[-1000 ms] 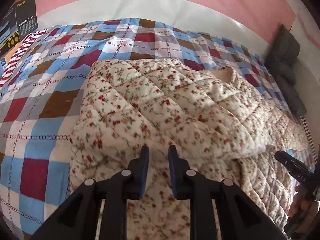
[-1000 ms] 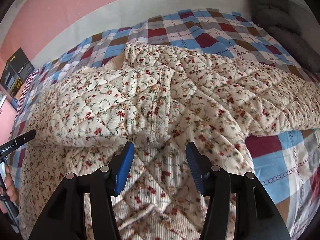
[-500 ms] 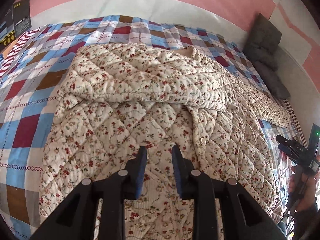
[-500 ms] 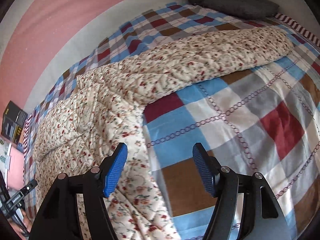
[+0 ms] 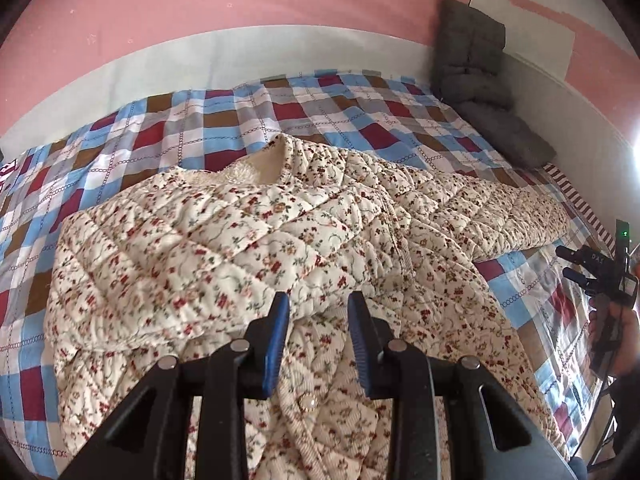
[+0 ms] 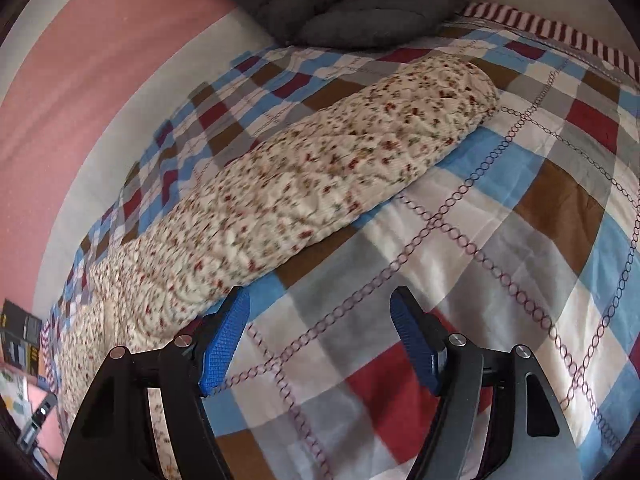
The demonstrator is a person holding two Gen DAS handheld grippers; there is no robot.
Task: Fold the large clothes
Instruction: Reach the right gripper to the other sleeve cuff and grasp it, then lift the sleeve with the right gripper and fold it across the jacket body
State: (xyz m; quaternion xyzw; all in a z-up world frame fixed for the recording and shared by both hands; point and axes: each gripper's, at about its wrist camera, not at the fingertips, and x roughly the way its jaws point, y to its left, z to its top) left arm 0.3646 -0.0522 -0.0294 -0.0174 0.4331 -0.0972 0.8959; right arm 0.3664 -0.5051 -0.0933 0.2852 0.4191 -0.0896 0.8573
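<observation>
- Left gripper [image 5: 318, 340], black-armed with ribbed blue pads, hangs over a quilted floral jacket [image 5: 248, 248], its jaws parted and nothing between them.
- Jacket lies spread on a checked bedspread [image 5: 224, 120] of blue, red, brown, grey and white squares crossed by printed chain lines; one sleeve is folded across the body, the other sleeve [image 5: 492, 208] stretches out to the right.
- Jacket cloth is cream, ribbed and diamond-stitched, puffy, scattered with small red flowers and green stems; a fleecy pale lining shows at the collar [image 5: 256, 168], and a round pearly button [image 5: 307, 402] sits on the front edge just below the left gripper's pads.
- Right gripper [image 6: 320, 340] is spread wide and empty above bare bedspread [image 6: 500, 240], the outstretched sleeve [image 6: 320, 184] lying just beside its left pad as a long, rounded, padded roll.
- Only the left view shows the jacket's body, collar and button, plus the right gripper [image 5: 592, 272] at the frame's right edge.
- Only the right view shows the sleeve's blunt cuff end [image 6: 476, 88] and a striped cloth edge [image 6: 560, 36] past it.
- Grey tufted cushions [image 5: 480, 80] lean against the pink and white wall [image 5: 240, 20] in both views.
</observation>
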